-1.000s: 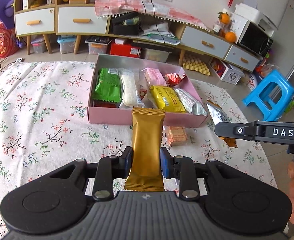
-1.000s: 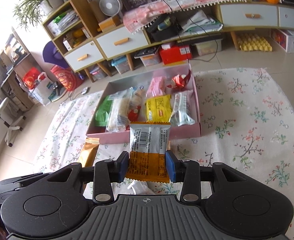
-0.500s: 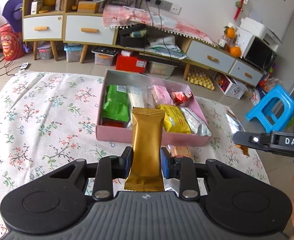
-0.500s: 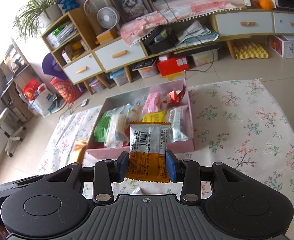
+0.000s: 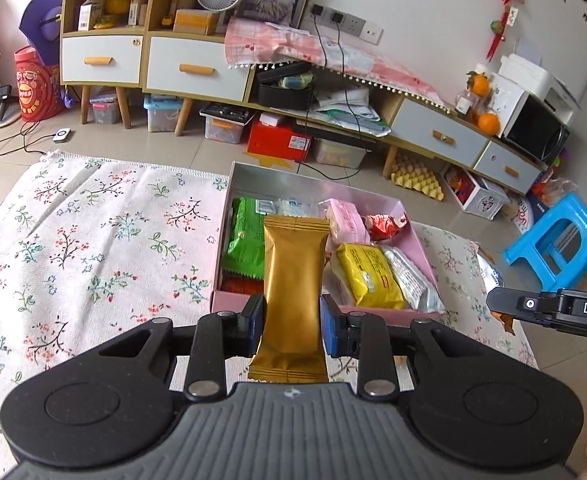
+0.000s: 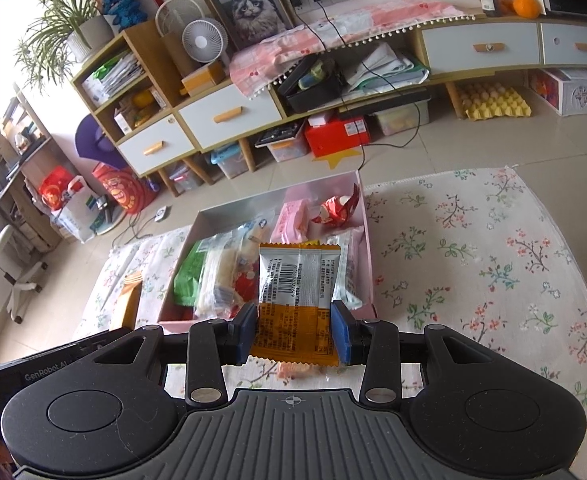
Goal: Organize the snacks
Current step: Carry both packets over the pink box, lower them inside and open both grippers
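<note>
My left gripper [image 5: 292,330] is shut on a long gold snack packet [image 5: 293,280] that stands up in front of the lens, above the near wall of the pink box [image 5: 423,246]. In the box lie a green packet [image 5: 245,240], a yellow packet [image 5: 367,274], a pink packet [image 5: 345,218], a red wrapper [image 5: 385,224] and a silver one [image 5: 413,280]. My right gripper [image 6: 294,338] is shut on a silver-and-orange packet [image 6: 293,296], also just before the pink box [image 6: 367,240]. The gold packet [image 6: 127,302] shows at the left of the right wrist view.
The box sits on a floral cloth [image 5: 93,248] over a low table. A loose silver packet [image 5: 489,272] lies right of the box. The right gripper's body [image 5: 553,312] crosses the lower right of the left wrist view. A blue stool [image 5: 557,240] and cabinets [image 5: 189,66] stand beyond.
Both grippers have risen a little and moved towards the box with their packets still held. The box now shows higher in both views and more of the room is visible.
</note>
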`<state>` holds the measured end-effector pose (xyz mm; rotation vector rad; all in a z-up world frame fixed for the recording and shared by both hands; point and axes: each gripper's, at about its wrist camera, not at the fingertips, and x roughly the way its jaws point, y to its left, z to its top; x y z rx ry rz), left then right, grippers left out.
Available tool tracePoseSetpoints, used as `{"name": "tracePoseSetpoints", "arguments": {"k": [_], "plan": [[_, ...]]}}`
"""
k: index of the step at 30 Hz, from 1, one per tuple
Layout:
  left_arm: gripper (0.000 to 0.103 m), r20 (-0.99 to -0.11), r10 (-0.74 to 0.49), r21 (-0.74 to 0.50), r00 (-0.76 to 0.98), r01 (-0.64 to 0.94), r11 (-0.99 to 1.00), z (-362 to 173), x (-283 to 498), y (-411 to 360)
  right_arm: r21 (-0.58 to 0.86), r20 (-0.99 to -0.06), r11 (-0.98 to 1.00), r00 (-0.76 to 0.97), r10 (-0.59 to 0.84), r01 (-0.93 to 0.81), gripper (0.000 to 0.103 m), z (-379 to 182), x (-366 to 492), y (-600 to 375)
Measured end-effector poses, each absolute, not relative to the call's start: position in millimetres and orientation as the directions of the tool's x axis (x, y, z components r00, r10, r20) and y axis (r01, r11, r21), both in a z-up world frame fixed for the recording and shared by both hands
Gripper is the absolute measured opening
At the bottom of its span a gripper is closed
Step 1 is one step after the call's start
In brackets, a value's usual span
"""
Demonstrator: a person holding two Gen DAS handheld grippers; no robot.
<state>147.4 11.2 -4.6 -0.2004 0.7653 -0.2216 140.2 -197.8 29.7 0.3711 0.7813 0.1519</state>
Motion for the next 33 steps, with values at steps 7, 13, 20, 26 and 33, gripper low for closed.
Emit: {"name": "tracePoseSetpoints", "arguments": {"k": [7,13,20,26,33], "plan": [[0.027,-0.651,-0.276,-0.269,0.708,0.125,0.955,-3,166,10,0.359,-0.663,0.933,0.708,0.245,0.013,0.038,28,165,-207],[0.027,-0.650,-0.343,-0.343,0.678,0.141,0.929,-10,187,-1,0.381,-0.677,0.924,0.690,0.254,0.033,0.038,17,187,-207],[0.027,-0.655,-0.390,-0.358,0.647,0.188,0.915,-21,209,-27,0.401,-0.686,0.915,0.678,0.263,0.051,0.038,8,214,-197],[0.027,-0.681,-0.400,-0.367,0.614,0.187,0.911,-38,224,-37,0.459,-0.678,0.884,0.676,0.288,0.084,0.038,1,232,-204],[0.028,-0.709,-0.344,-0.300,0.616,0.178,0.937,-44,228,-41,0.480,-0.687,0.871,0.662,0.301,0.102,0.038,-10,245,-205]]}}
